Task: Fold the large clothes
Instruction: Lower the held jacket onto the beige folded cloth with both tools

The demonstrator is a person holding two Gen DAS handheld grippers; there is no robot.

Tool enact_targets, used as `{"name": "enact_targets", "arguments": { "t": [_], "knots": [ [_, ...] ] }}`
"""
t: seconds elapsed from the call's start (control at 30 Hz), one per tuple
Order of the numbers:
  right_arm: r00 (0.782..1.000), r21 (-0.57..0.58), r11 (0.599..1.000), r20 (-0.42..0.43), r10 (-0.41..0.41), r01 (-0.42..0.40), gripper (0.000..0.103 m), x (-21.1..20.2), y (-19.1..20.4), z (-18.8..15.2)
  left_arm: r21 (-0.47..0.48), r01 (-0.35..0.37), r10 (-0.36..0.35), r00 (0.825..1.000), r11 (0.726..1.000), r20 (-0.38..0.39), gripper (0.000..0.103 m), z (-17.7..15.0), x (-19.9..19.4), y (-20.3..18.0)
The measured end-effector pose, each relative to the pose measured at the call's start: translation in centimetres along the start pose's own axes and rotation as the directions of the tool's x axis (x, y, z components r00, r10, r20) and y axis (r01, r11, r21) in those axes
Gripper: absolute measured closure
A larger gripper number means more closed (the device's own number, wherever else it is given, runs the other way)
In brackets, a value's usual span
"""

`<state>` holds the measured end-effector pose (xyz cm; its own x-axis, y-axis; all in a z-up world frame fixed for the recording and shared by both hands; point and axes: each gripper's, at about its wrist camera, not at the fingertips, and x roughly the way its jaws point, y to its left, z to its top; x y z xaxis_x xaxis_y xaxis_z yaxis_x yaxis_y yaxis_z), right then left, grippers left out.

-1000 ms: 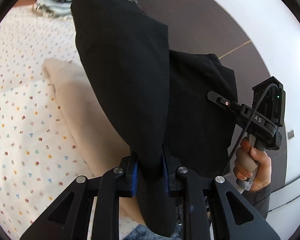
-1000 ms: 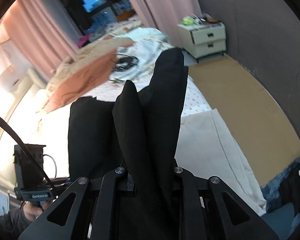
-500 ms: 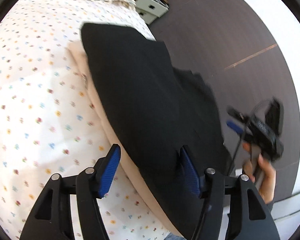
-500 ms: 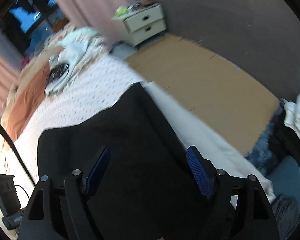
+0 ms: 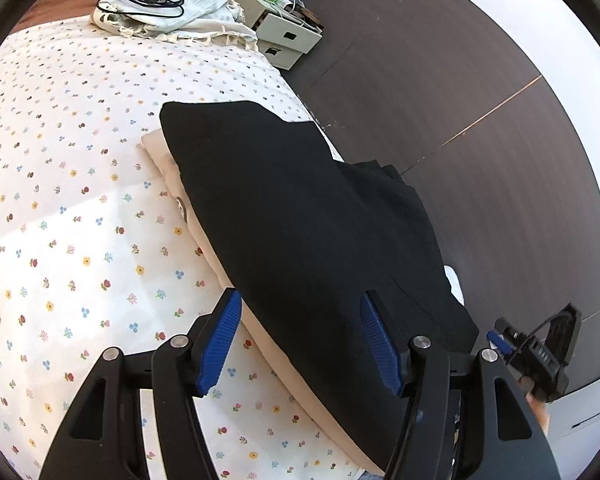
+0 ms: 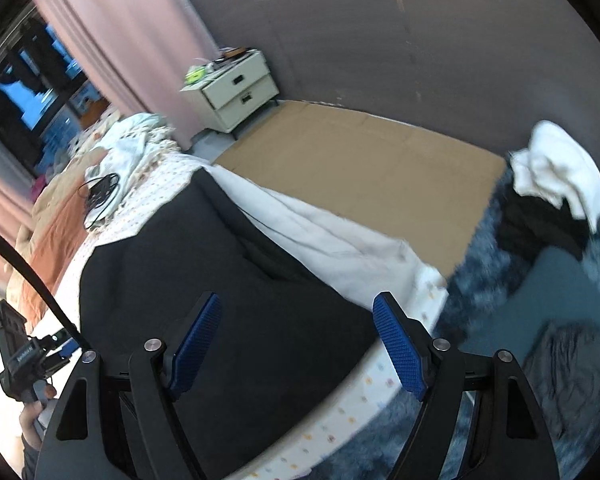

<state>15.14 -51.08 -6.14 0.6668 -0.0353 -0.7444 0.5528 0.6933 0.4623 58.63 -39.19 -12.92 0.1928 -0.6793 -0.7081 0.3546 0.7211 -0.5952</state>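
Two wrist views cover the scene, and each loses part of it.

In the left wrist view, the left claw has its blue pads set well apart, nothing pressed between them. The black garment lies flat just ahead of the claw and runs under its right finger, so the near hem is hidden by the black frame. The garment is plain, matte black, with a straight far edge and a smaller folded layer sticking out on its right side. It rests on a cream cloth, of which only a narrow strip shows along the garment's left edge. Both lie on the flowered bedsheet, to the left of the claw. At the lower right, the right claw is mostly cut off by the picture's edge.

In the right wrist view, the picture is blurred throughout. The right claw likewise stands with its pads wide apart and clear of any cloth. The black garment spreads directly ahead and beneath it, with a raised fold crossing its middle. The white cloth shows beyond the garment's right edge. A heap of white and dark clothes lies far to the right, its pieces too smeared to tell apart. At the lower left the left claw shows only partly, held in a hand.
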Motion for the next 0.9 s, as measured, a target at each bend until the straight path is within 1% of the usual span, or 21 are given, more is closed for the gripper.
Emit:
{"name": "enact_targets", "arguments": {
  "t": [0.07, 0.13, 0.17, 0.2, 0.23, 0.27, 0.37, 0.4, 0.5, 0.63, 0.73, 0.77, 0.83, 0.87, 0.9],
  "knots": [
    [1.000, 0.045, 0.999, -0.025, -0.010, 0.011, 0.026, 0.5, -0.5, -0.5, 0.004, -0.006, 0.006, 1.000, 1.000, -0.021, 0.041, -0.3, 0.6, -0.3],
    [0.999, 0.070, 0.997, -0.040, 0.025, -0.022, 0.026, 0.8, -0.7, -0.8, 0.016, -0.019, 0.019, 1.000, 1.000, -0.025, 0.041, -0.1, 1.4, -0.1],
    [0.998, 0.075, 0.996, -0.041, 0.044, -0.040, 0.026, 1.0, -0.8, -0.6, 0.026, -0.025, 0.026, 0.999, 0.999, -0.024, 0.043, -0.1, 1.7, -0.2],
    [0.998, 0.073, 0.996, -0.040, 0.054, -0.051, 0.034, 1.1, -0.8, -0.5, 0.032, -0.026, 0.026, 0.999, 0.999, -0.025, 0.048, -0.1, 2.3, 0.2],
    [0.997, 0.066, 0.996, -0.039, 0.061, -0.058, 0.045, 1.2, -0.8, -0.4, 0.034, -0.023, 0.024, 0.999, 0.999, -0.028, 0.050, -0.1, 3.0, 0.2],
    [0.997, 0.065, 0.996, -0.038, 0.060, -0.057, 0.068, 1.7, -0.6, -0.1, 0.036, -0.028, 0.029, 0.999, 0.999, -0.030, 0.050, 0.0, 3.4, 0.3],
    [0.999, 0.075, 0.996, -0.014, 0.042, -0.041, 0.092, 2.0, -1.3, 0.4, 0.039, -0.039, 0.040, 0.999, 0.998, -0.026, 0.050, 0.4, 4.7, -0.1],
    [0.999, 0.079, 0.996, -0.008, 0.035, -0.034, 0.094, 2.6, -1.3, 0.7, 0.044, -0.041, 0.042, 0.999, 0.998, -0.023, 0.050, 0.5, 4.7, -0.5],
    [1.000, 0.075, 0.997, 0.010, -0.002, 0.002, 0.097, 2.2, -2.2, 1.3, 0.056, -0.057, 0.058, 0.998, 0.997, -0.023, 0.050, 1.1, 6.2, -1.0],
    [0.999, 0.106, 0.993, 0.009, -0.047, 0.046, 0.098, 1.6, -3.8, 1.0, 0.053, -0.074, 0.076, 0.997, 0.996, -0.035, 0.050, 1.5, 7.1, -1.9],
    [0.998, 0.120, 0.991, 0.008, -0.059, 0.057, 0.098, 0.8, -4.4, 0.7, 0.049, -0.088, 0.091, 0.994, 0.995, -0.061, 0.049, 1.9, 7.2, -2.3],
    [0.998, 0.122, 0.991, 0.009, -0.057, 0.055, 0.098, 0.4, -4.5, 0.8, 0.047, -0.092, 0.095, 0.993, 0.995, -0.070, 0.046, 1.9, 7.0, -2.3],
    [0.999, 0.127, 0.990, 0.004, -0.054, 0.053, 0.096, -0.7, -4.8, 0.9, 0.038, -0.104, 0.106, 0.991, 0.994, -0.078, 0.045, 2.1, 6.3, -2.3],
    [0.998, 0.131, 0.990, -0.002, -0.056, 0.056, 0.096, -0.8, -3.7, 0.6, 0.036, -0.108, 0.110, 0.991, 0.994, -0.070, 0.044, 2.1, 6.0, -2.4],
    [0.998, 0.134, 0.989, -0.006, -0.062, 0.062, 0.095, -0.9, -3.0, 0.5, 0.036, -0.113, 0.115, 0.992, 0.993, -0.057, 0.035, 2.2, 5.3, -2.5]
  ]
}}
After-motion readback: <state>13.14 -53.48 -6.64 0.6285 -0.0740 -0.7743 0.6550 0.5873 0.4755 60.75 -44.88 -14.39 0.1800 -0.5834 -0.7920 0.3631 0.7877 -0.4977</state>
